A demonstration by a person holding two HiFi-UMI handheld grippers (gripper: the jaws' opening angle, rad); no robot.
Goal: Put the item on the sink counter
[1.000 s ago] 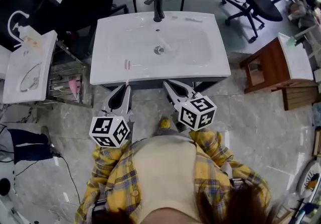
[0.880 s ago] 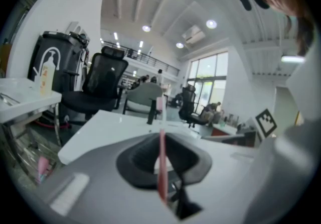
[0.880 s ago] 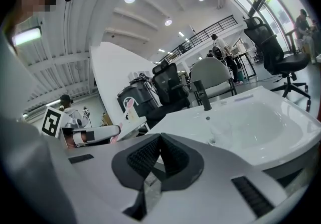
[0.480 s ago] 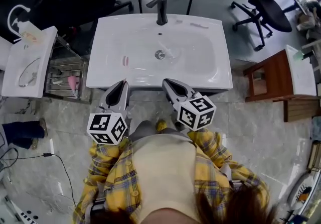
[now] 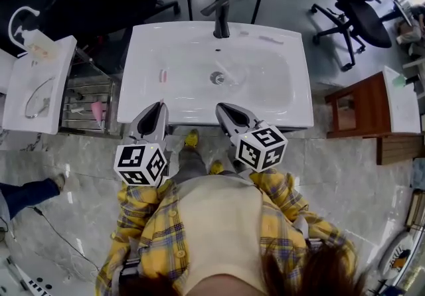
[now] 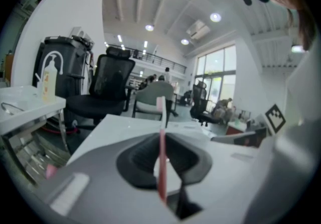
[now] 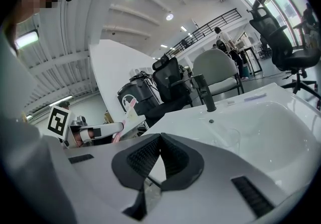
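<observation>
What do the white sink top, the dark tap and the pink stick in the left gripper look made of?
White sink top: glazed ceramic or a similar moulded material, by its glossy reflections. Dark upright tap: likely metal, matte black finish, little shine. Thin pink stick held in the left gripper: probably smooth plastic; too blurred to confirm.

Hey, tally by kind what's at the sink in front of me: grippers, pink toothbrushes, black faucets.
Grippers: 2, the left gripper and the right gripper
Pink toothbrush: 1, clamped in the left gripper
Black faucet: 1
Total: 4
</observation>
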